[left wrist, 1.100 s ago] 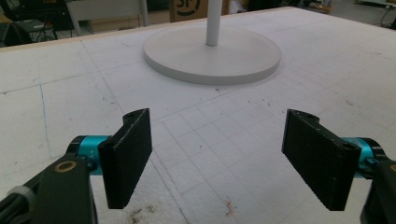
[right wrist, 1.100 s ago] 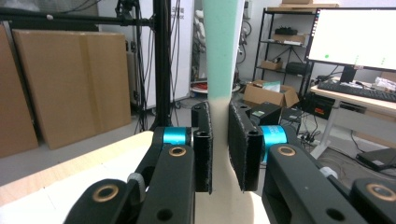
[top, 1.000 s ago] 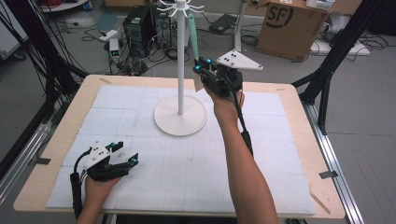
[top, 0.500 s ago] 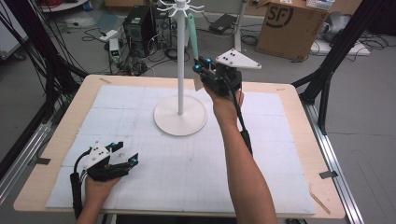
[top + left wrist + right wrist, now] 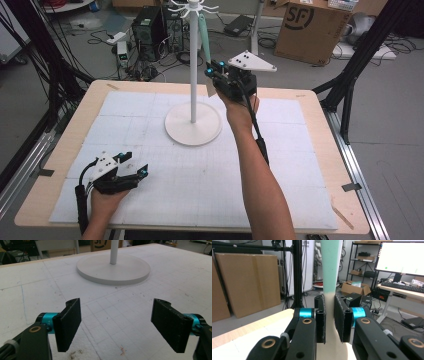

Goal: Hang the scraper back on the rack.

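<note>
gripping a long green-and-cream utensil [image 5: 331,277] by its pale lower end, right gripper [image 5: 218,76] was held high beside the white stand [image 5: 193,107], jaws pinched narrow on that cream part. hung, or about to hang, from one of the hooks at the top of the stand's pole [image 5: 193,60], by the look of it; kept upright and close to the pole, probably so the upper end could meet or leave a hook without swinging. raised arm reached in over the white mat [image 5: 280,195], well above the table [image 5: 320,107].

resting low near the front left corner of the mat, left gripper [image 5: 131,172] sat with jaws spread wide and nothing between them, just bare gridded mat ahead and the stand's round base [image 5: 113,268] farther off. parked there most likely to stay clear of the work at the stand.

cut off at the top of the high view: the hooks and the utensil's upper end, so impossible to tell whether hooked or free. cropped too in the right gripper view, green part running out of frame above, cream end hidden below behind the jaws. kind of utensil hard to name: spatula or spoon, unclear. contact between utensil and pole not readable either.
</note>
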`<state>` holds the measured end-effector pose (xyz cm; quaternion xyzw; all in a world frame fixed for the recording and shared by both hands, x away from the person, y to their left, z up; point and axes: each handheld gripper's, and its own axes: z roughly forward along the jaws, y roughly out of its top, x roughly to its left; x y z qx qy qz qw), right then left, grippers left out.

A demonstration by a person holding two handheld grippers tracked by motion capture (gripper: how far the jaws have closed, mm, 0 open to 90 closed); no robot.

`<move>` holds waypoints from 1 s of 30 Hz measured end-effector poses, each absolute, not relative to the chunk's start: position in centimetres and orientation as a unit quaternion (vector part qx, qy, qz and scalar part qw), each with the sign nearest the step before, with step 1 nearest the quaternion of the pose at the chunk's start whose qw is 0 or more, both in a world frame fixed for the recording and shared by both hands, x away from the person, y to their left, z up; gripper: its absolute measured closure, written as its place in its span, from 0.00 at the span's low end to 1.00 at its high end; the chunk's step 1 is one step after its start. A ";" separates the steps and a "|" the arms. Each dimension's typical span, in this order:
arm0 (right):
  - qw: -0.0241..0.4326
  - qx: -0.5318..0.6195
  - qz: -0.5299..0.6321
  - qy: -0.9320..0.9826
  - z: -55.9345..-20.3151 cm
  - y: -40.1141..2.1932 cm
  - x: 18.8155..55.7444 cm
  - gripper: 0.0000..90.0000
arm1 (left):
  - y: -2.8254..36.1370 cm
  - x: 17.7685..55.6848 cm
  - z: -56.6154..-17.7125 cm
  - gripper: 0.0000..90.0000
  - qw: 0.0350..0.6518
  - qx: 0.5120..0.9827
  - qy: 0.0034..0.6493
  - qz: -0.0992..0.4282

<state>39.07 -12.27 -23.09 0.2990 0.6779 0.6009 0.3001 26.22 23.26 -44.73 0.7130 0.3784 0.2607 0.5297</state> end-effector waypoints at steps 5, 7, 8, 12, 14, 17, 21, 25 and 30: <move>0.297 0.304 0.596 0.682 -23.1 -12.1 39.2 0.89 | 23.3 26.2 -44.7 0.28 0.530 0.712 0.379 0.261; 0.297 0.304 0.594 0.683 -23.2 -12.2 39.3 0.89 | 23.3 26.2 -44.7 0.28 0.530 0.713 0.379 0.261; 0.296 0.304 0.594 0.683 -23.1 -12.1 39.2 0.89 | 23.3 26.2 -44.7 0.28 0.529 0.713 0.378 0.260; 0.297 0.301 0.596 0.683 -23.1 -12.1 39.1 0.88 | 23.3 26.2 -44.7 0.28 0.530 0.714 0.378 0.260; 0.298 0.305 0.600 0.677 -23.1 -12.1 39.0 0.80 | 23.3 26.2 -44.7 0.28 0.529 0.714 0.377 0.260; 0.295 0.309 0.606 0.671 -23.1 -12.4 39.0 0.77 | 23.2 26.2 -44.7 0.28 0.530 0.713 0.379 0.260; 0.296 0.315 0.609 0.666 -23.0 -12.7 38.9 0.63 | 23.2 26.2 -44.7 0.28 0.530 0.713 0.379 0.260; 0.298 0.316 0.612 0.661 -23.2 -13.1 38.8 0.53 | 23.2 26.2 -44.7 0.28 0.529 0.713 0.380 0.260; 0.294 0.310 0.612 0.666 -23.7 -13.6 38.7 0.42 | 23.2 26.2 -44.7 0.28 0.528 0.713 0.380 0.260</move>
